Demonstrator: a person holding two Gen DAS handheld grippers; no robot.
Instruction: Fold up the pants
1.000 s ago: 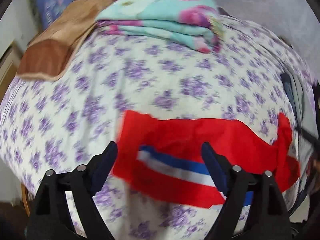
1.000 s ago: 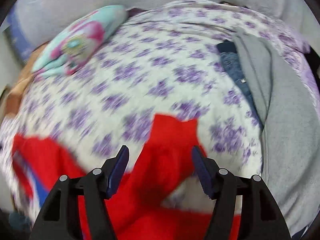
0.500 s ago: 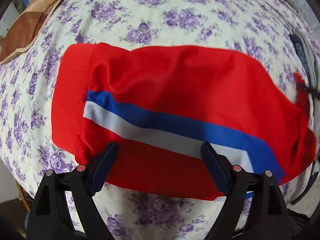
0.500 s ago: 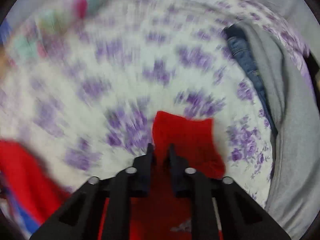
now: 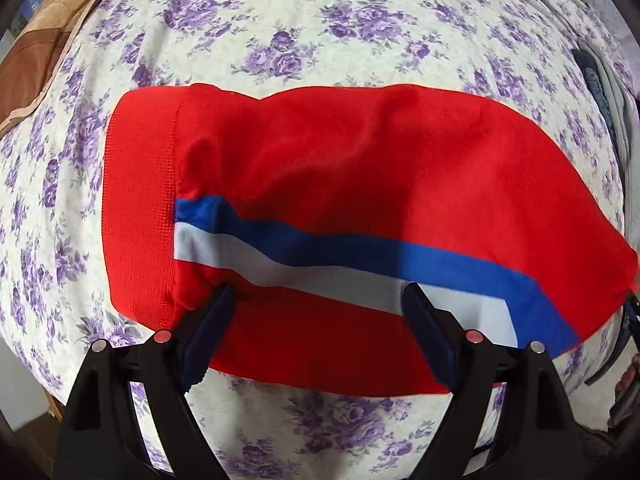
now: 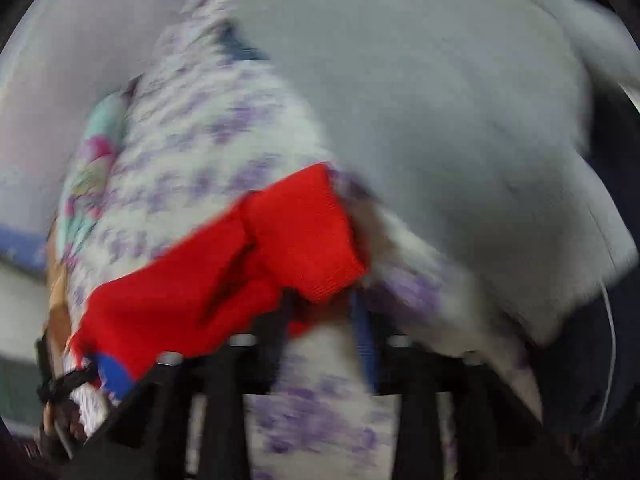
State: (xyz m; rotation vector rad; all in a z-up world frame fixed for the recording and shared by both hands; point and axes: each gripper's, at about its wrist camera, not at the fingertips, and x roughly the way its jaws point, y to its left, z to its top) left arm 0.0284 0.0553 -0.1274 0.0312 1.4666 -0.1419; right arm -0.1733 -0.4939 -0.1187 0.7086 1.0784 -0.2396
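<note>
The red pants lie on the bed, in the middle of the left view. They stretch from the left side of the frame to the right edge. A blue and white stripe runs along them toward the lower right. The ribbed cuff sits at the left end.

The left tool is wide open at the bottom of the frame. Its 2 fingers sit over the near edge of the pants, and it holds nothing.

The right view is very blurry. A red end of the pants sits in the middle, just above the right tool. The cloth looks caught there, but I cannot tell if this tool is closed on it. A gray cloth fills the upper right.

I think the step is folding the pants over. The right tool looks like it lifts 1 end. Next, the left tool likely needs to close on the near edge, so both ends can move together and land flat.
</note>
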